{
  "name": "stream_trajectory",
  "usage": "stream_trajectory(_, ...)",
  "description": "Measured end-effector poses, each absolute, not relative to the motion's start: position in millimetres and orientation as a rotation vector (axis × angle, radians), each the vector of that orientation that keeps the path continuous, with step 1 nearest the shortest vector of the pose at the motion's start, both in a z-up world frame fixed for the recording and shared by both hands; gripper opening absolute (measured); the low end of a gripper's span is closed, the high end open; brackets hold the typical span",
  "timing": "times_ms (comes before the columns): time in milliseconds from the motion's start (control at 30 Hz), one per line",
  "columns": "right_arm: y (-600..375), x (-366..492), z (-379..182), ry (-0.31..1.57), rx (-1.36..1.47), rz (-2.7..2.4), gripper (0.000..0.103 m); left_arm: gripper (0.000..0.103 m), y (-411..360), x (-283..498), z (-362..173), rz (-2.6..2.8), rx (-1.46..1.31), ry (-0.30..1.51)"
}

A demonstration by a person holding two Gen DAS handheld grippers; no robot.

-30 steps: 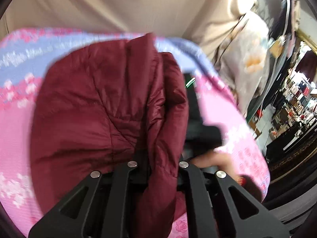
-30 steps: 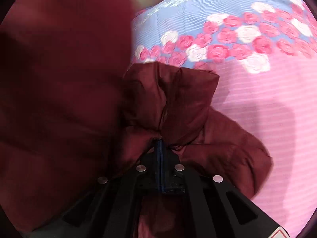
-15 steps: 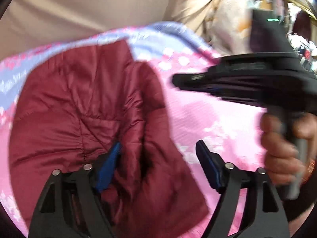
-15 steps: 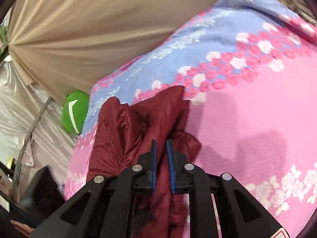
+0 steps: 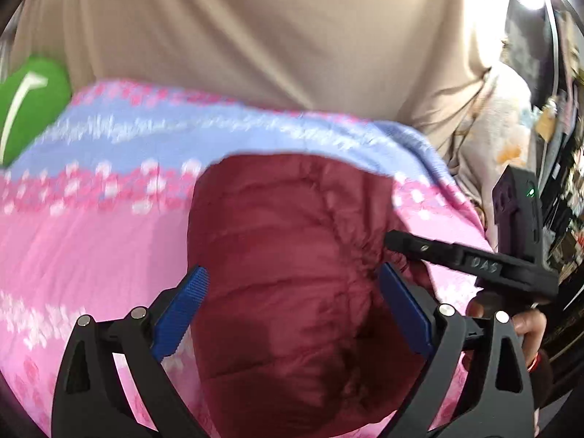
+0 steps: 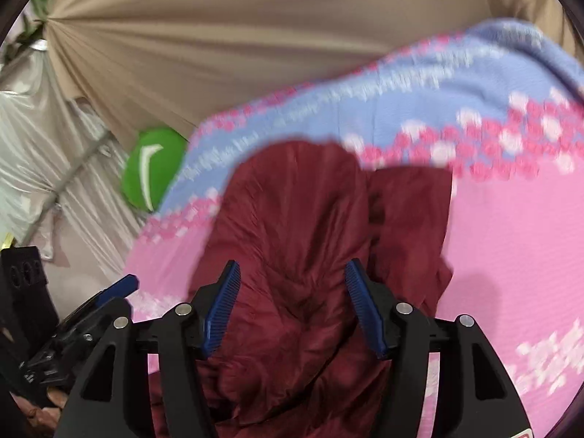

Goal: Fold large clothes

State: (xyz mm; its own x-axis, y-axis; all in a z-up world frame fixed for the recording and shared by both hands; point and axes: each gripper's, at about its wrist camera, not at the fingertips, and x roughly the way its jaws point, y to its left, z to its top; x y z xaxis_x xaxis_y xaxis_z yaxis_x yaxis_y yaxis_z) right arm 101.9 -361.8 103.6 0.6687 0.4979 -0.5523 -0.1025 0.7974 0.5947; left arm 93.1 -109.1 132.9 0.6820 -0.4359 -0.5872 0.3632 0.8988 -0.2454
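Note:
A dark red padded jacket point(image 5: 292, 277) lies bunched on a pink and blue floral bedspread point(image 5: 91, 226). My left gripper point(image 5: 292, 310) is open, its blue pads on either side of the jacket, holding nothing. My right gripper point(image 6: 292, 299) is open above the same jacket point(image 6: 292, 219), which lies on the bedspread point(image 6: 511, 237). In the left wrist view, the right gripper's black body point(image 5: 474, 262) shows at the right edge. In the right wrist view, the left gripper's blue fingertip point(image 6: 120, 288) shows at the lower left.
A beige curtain point(image 5: 255, 36) hangs behind the bed. A green cushion point(image 6: 153, 168) sits at the bed's far left corner. Silvery fabric point(image 6: 36, 146) hangs at the left. Shelves with clutter point(image 5: 562, 182) stand at the far right.
Both grippers have opened and let go of the jacket. The jacket has dropped onto the bedspread. Both cameras have tilted up and pulled back a little.

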Motion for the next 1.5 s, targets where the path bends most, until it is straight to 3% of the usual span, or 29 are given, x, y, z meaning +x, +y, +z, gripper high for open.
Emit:
stream_trajectory(33,-357,106,99,0.792,0.535,0.324,0.051,0.092,-107,95,128,-0.452,-0.127,0.705)
stream_trajectory(67,-354,108,96,0.802,0.512,0.302,0.018,0.092,-109,97,125,-0.462,-0.139,0.721)
stream_trajectory(100,-355,108,95,0.799,0.521,0.314,0.006,0.092,-108,96,121,-0.477,-0.148,0.737)
stream_trajectory(167,-373,103,96,0.738,0.64,0.386,0.004,0.092,-113,95,119,-0.5,-0.148,0.742)
stream_trajectory(333,-415,83,78,0.694,0.758,0.342,0.005,0.092,-152,83,104,-0.577,-0.04,0.761)
stream_trajectory(433,-412,76,80,0.698,0.76,0.347,0.017,0.092,-170,84,94,-0.572,0.021,0.768)
stream_trajectory(500,-403,71,87,0.696,0.704,0.32,0.046,0.092,-183,86,82,-0.542,0.076,0.774)
stream_trajectory(633,-379,74,84,0.732,0.641,0.357,0.052,0.093,-192,83,73,-0.51,0.129,0.753)
stream_trajectory(667,-374,75,82,0.743,0.62,0.348,0.037,0.093,-191,83,76,-0.51,0.123,0.752)
stream_trajectory(700,-371,76,81,0.746,0.586,0.336,0.005,0.093,-188,82,81,-0.521,0.093,0.75)
stream_trajectory(867,-410,58,74,0.653,0.732,0.344,0.002,0.093,-180,87,92,-0.524,0.044,0.742)
stream_trajectory(1033,-417,72,5,0.814,0.839,0.318,0.001,0.093,-200,93,64,-0.457,0.149,0.765)
stream_trajectory(1200,-443,57,50,0.7,0.793,0.253,0.011,0.094,-205,93,58,-0.445,0.183,0.773)
stream_trajectory(1267,-462,59,60,0.671,0.772,0.165,0.011,0.094,-203,93,59,-0.452,0.173,0.777)
stream_trajectory(1367,-476,94,50,0.768,0.721,0.079,0.007,0.094,-203,93,60,-0.454,0.176,0.777)
stream_trajectory(1500,-442,143,51,0.836,0.658,0.224,0.003,0.095,-205,91,61,-0.461,0.183,0.783)
